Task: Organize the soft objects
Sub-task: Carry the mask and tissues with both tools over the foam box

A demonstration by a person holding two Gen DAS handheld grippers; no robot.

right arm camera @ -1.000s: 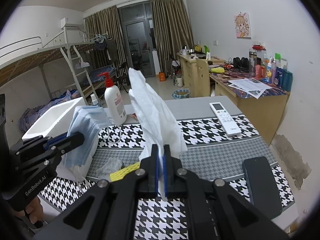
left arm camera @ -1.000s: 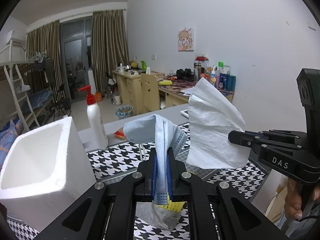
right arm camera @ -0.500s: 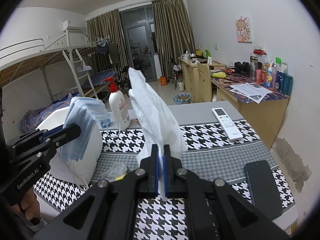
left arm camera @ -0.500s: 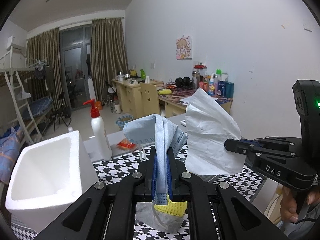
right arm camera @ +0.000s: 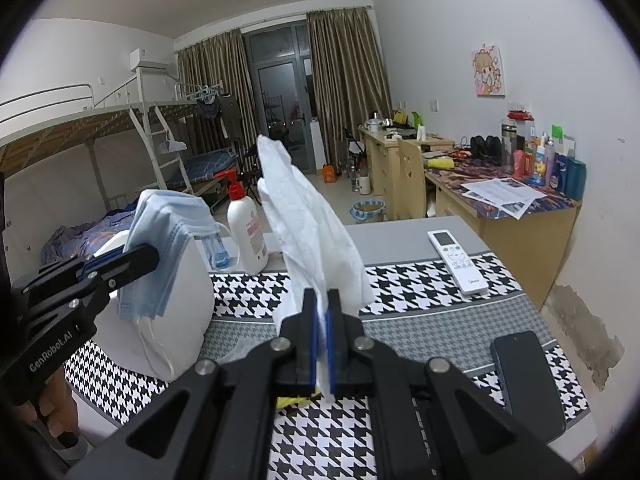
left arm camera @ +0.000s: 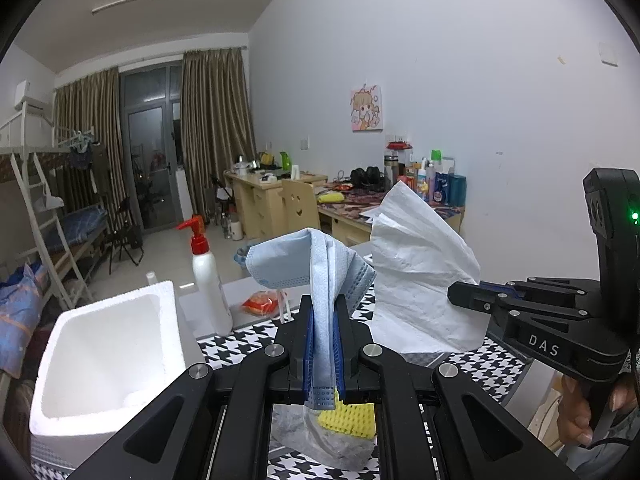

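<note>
The left claw is closed tight on a folded blue face mask, pinched near its lower edge, so most of the mask stands up above the jaws and droops to either side; one white ear loop hangs loose below it. The right claw is likewise clamped shut, on a white tissue, which rises well above the pads in a crumpled fan and touches nothing else. Both items are held in the air over the bench, the mask near the open top of the white foam box, the tissue well to its right. Risks, as judged from this position: the grip on each item is narrow and close to an edge, so a quick swing could let thin material slide out of the pads. The hanging loop may snag on the box rim or on the pump bottle standing just behind it. The tissue is fragile and could tear if dragged against the other claw. A yellow cloth and a clear plastic bag lie on the bench beneath the left claw, not yet sorted. A remote and a phone lie apart on the right side.
</note>
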